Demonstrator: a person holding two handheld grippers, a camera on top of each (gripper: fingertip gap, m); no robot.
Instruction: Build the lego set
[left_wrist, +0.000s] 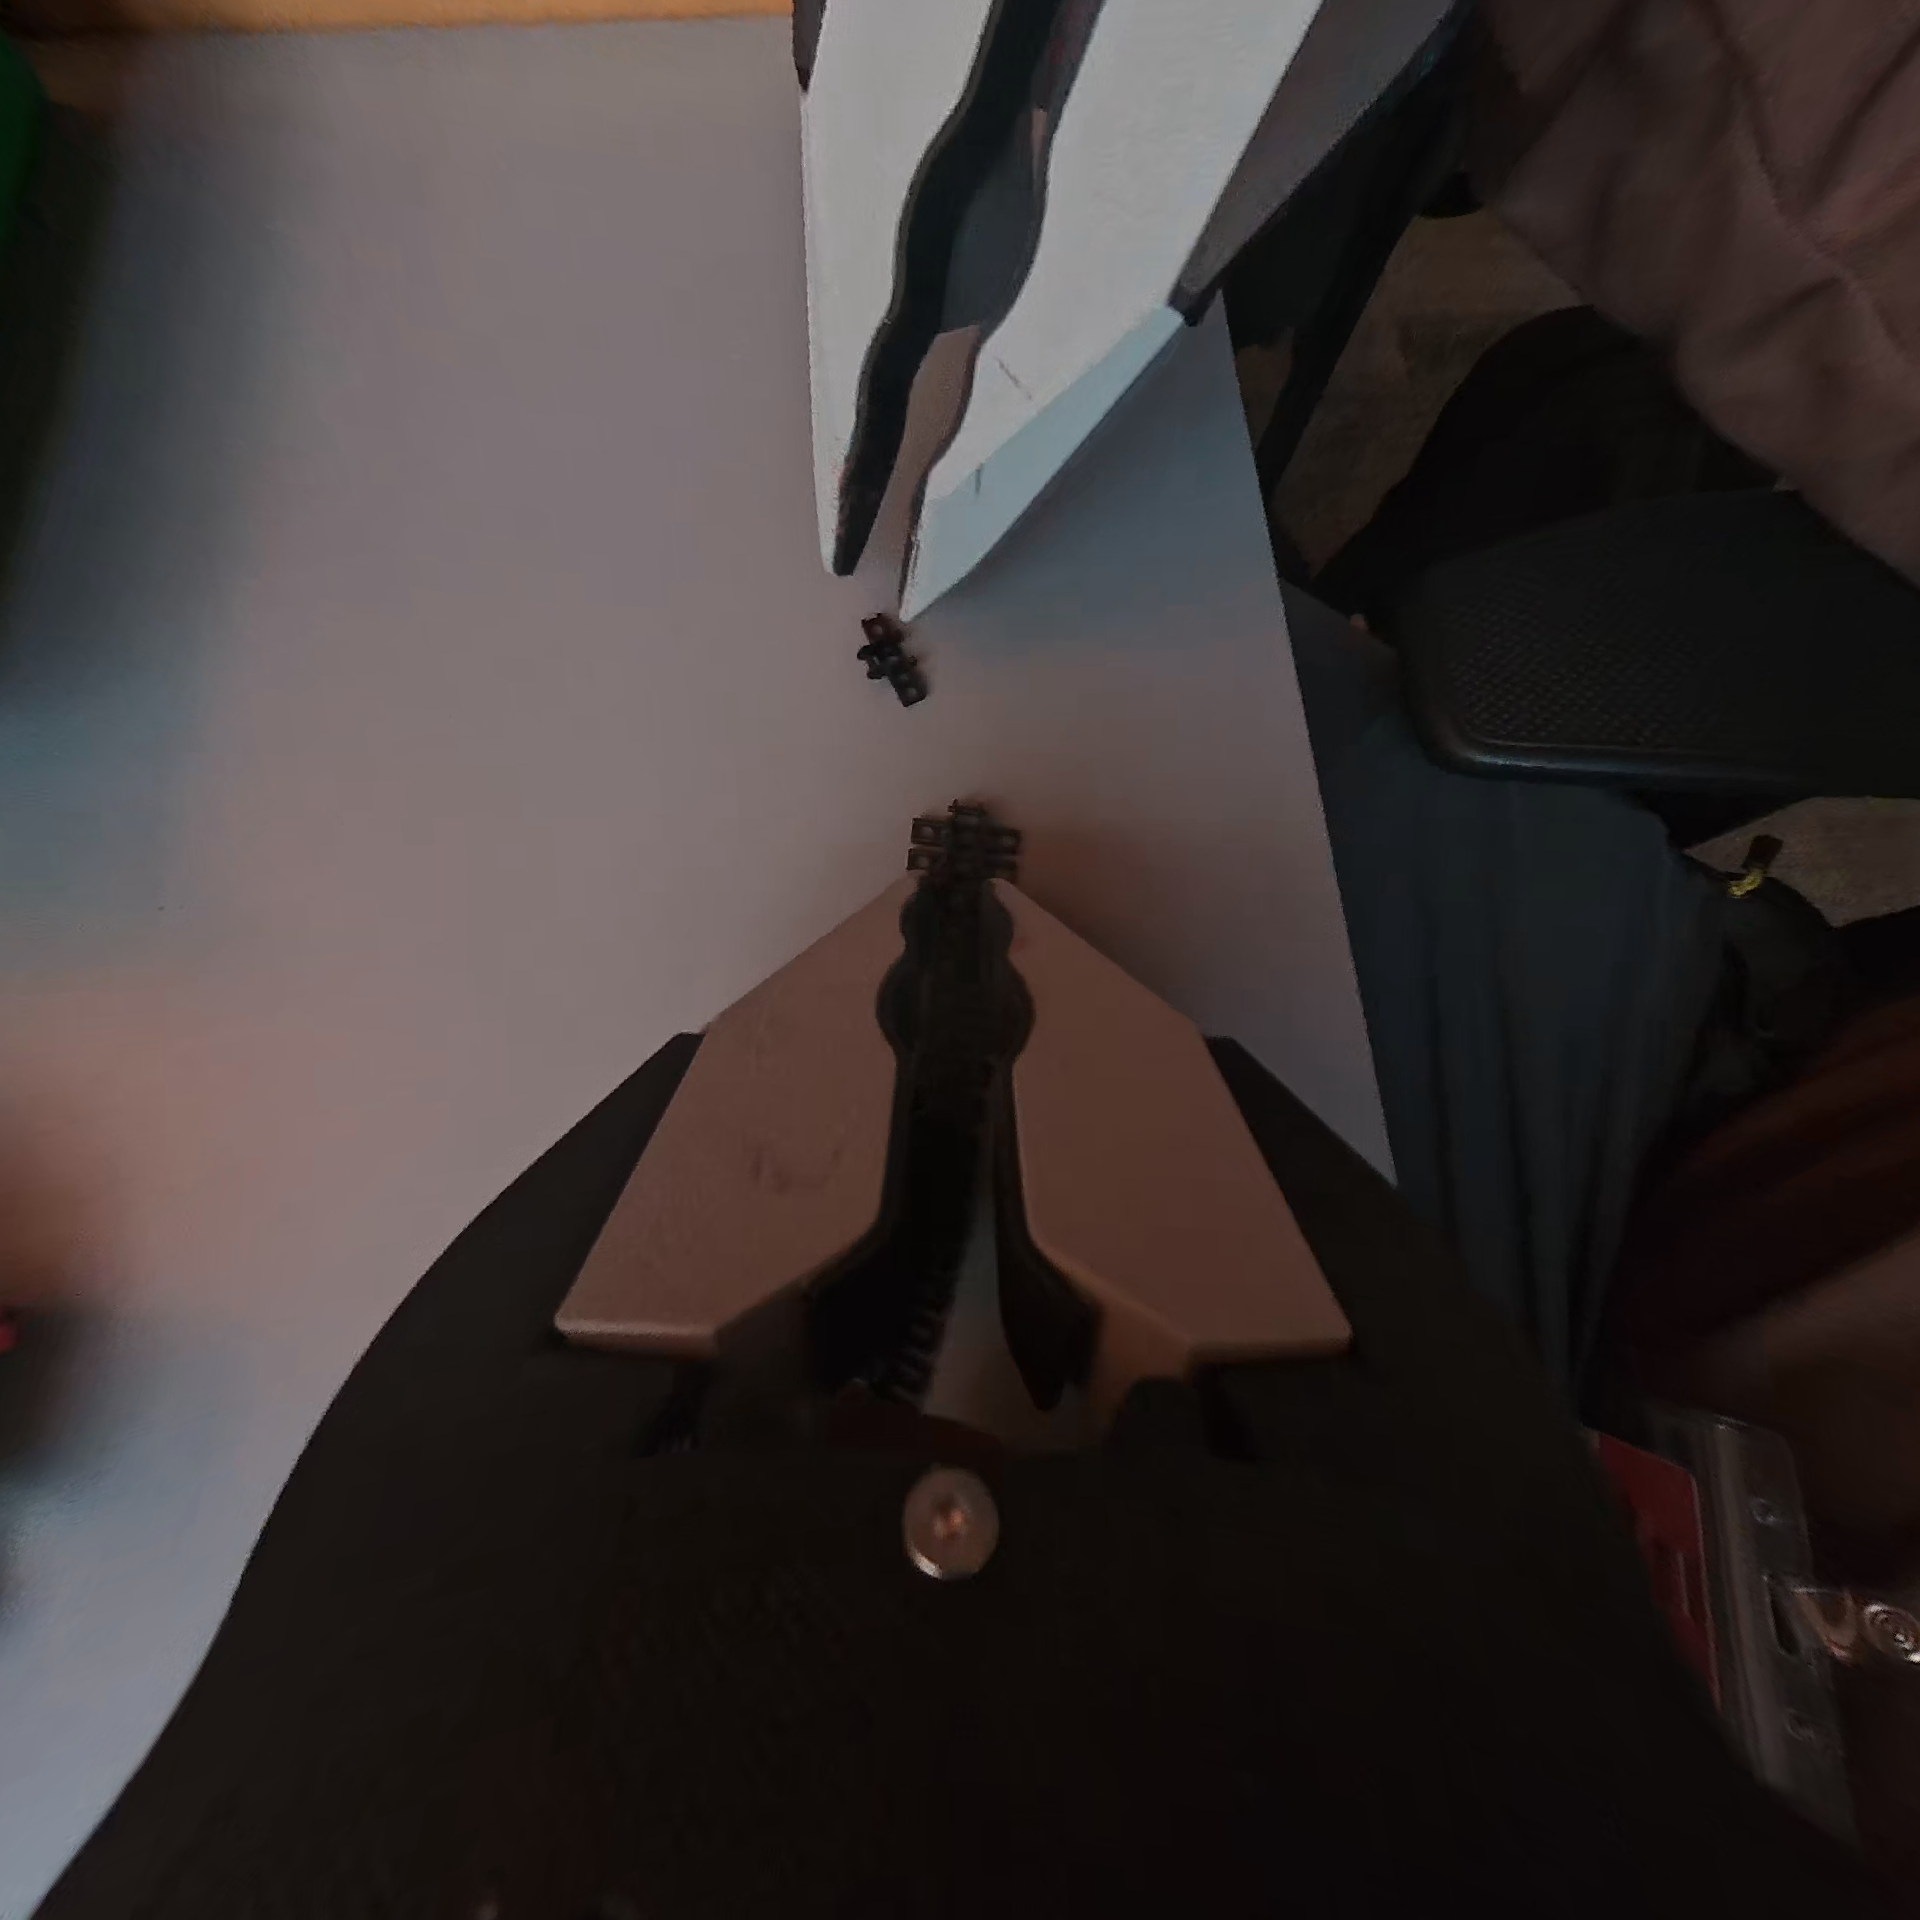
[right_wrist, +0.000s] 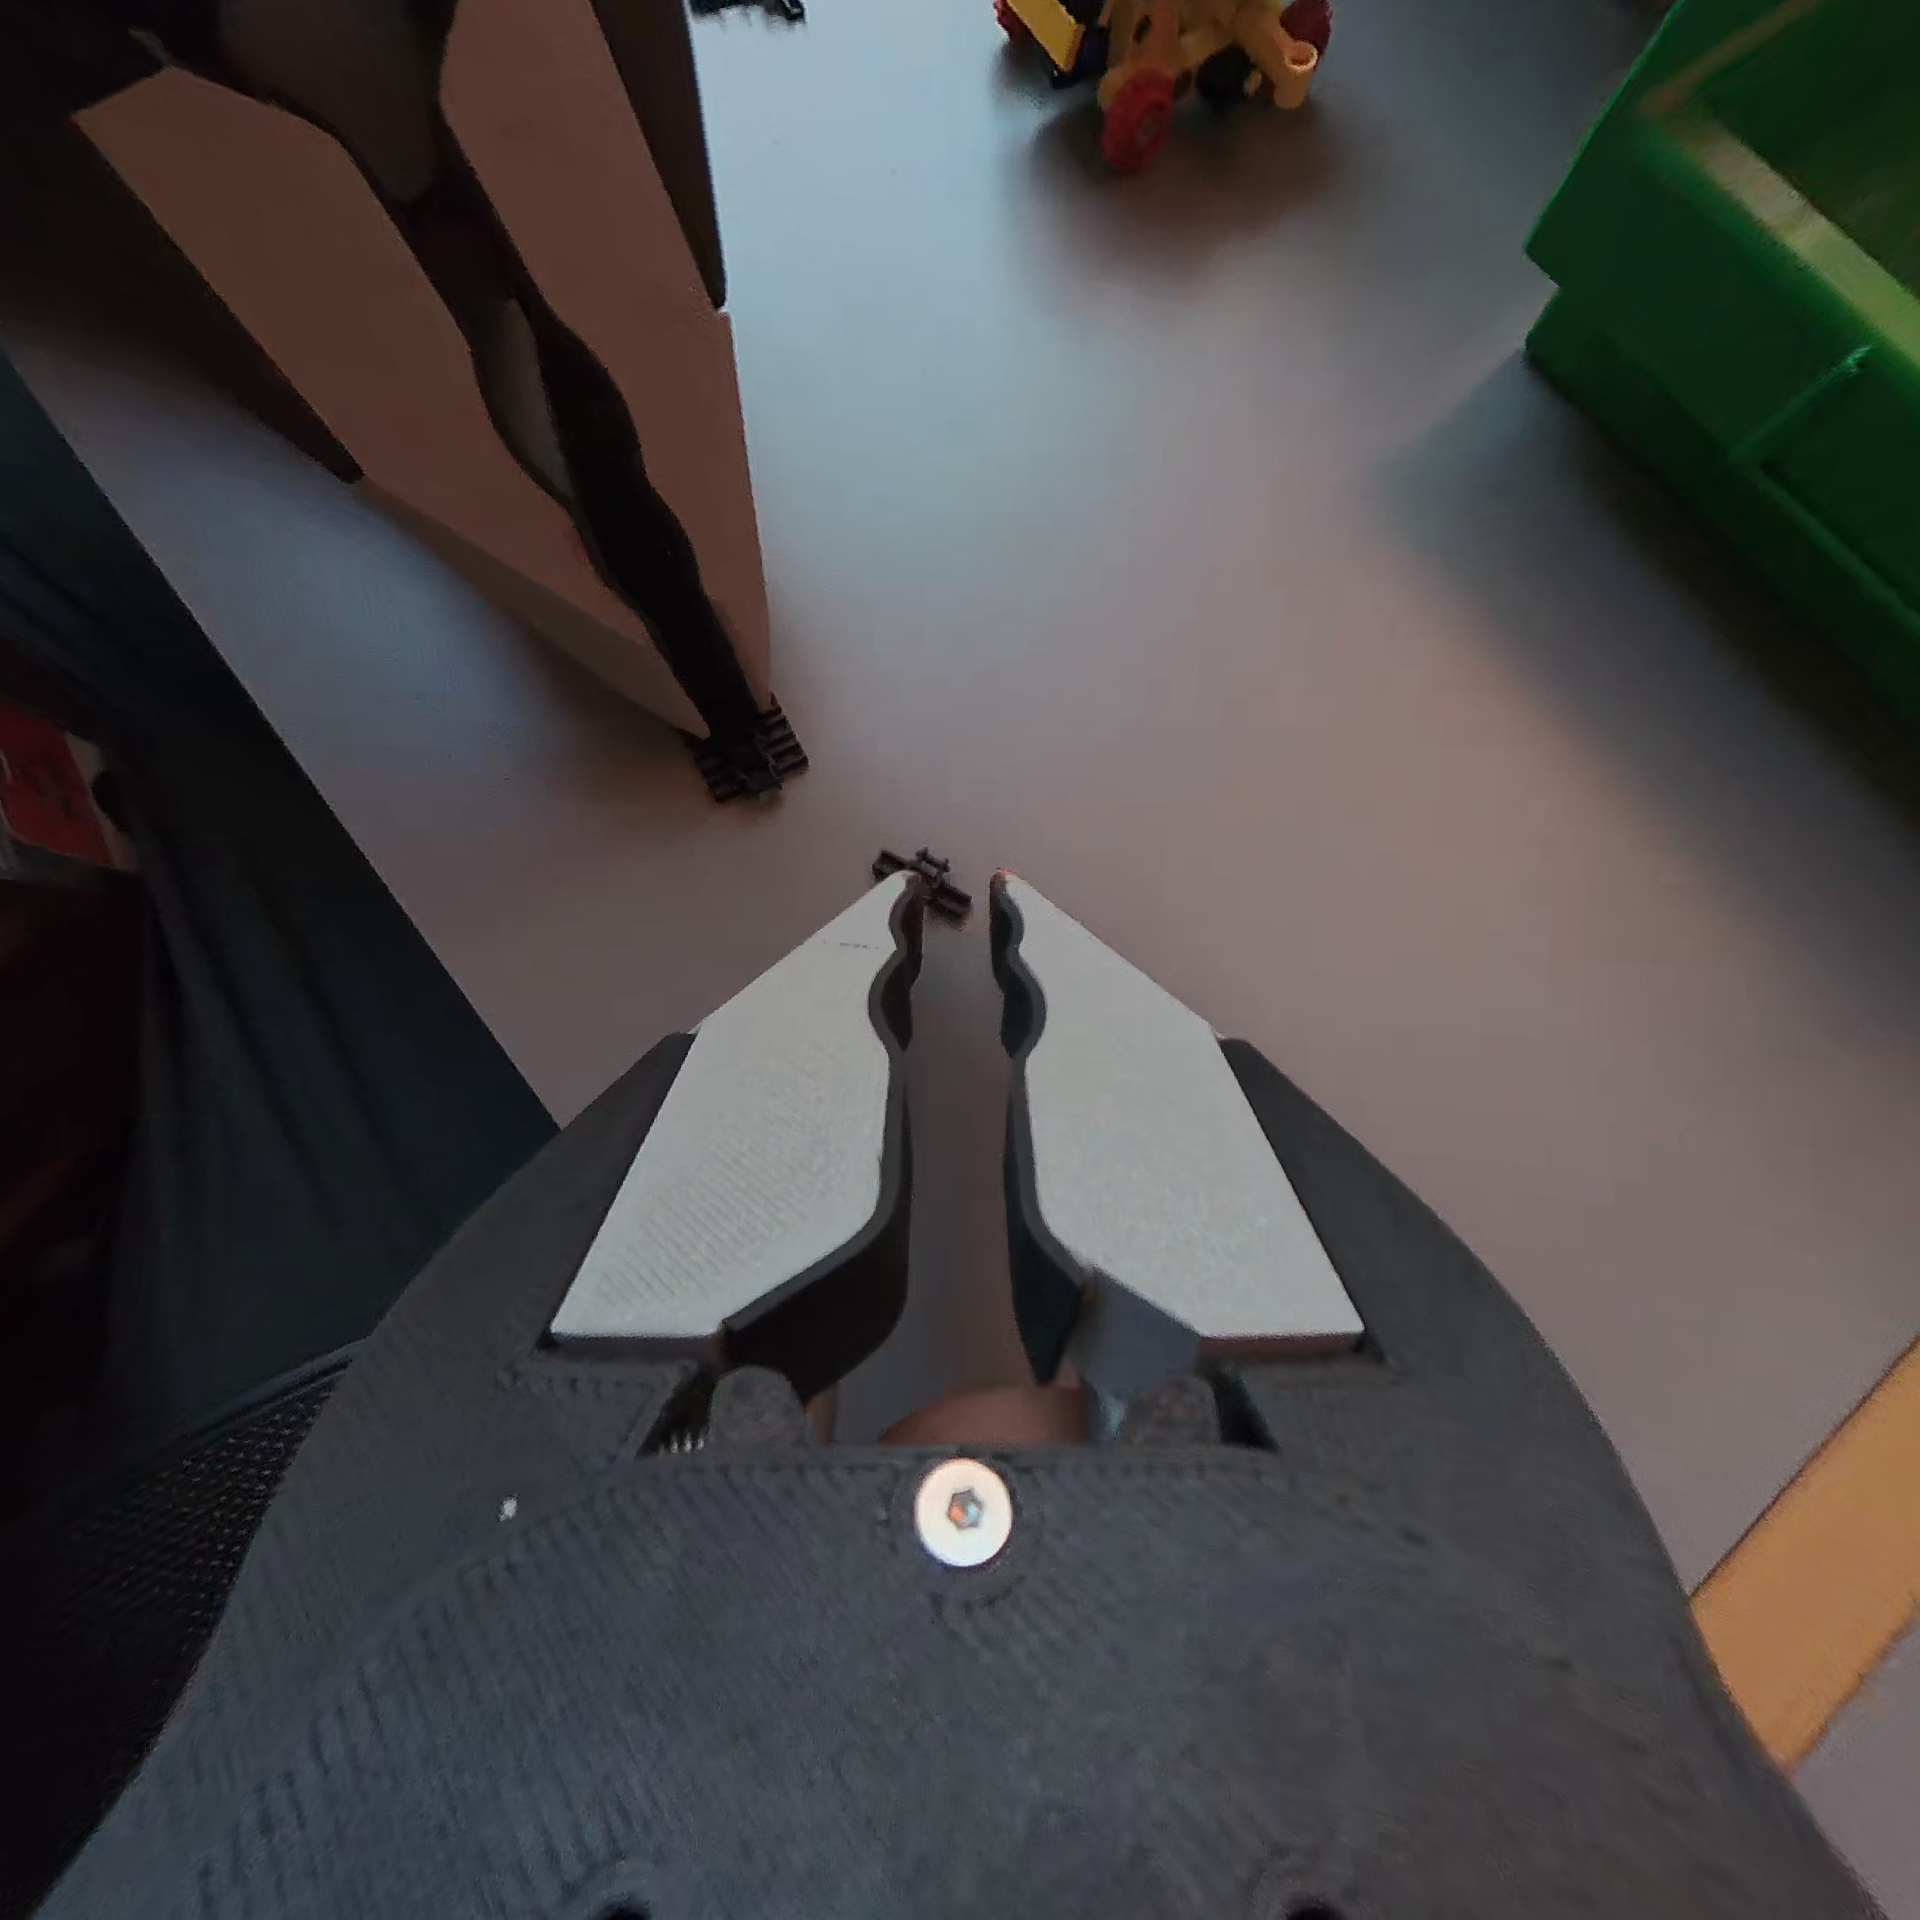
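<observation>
Black tread strip (left_wrist: 961, 847), mostly hidden within closed left tongs (left_wrist: 961, 883)

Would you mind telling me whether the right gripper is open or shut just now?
Open. In the right wrist view the right gripper shows table between its fingertips, with a small black lego track piece lying at its left fingertip, not clamped.

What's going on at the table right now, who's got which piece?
The left gripper is shut on a strip of black track links, its tip close to the grey table. The right gripper is open, fingertips around a small loose piece of black links lying on the table; it hasn't closed on it. The two pieces are still apart. A partly built yellow and red model and a green bin sit farther back.
</observation>
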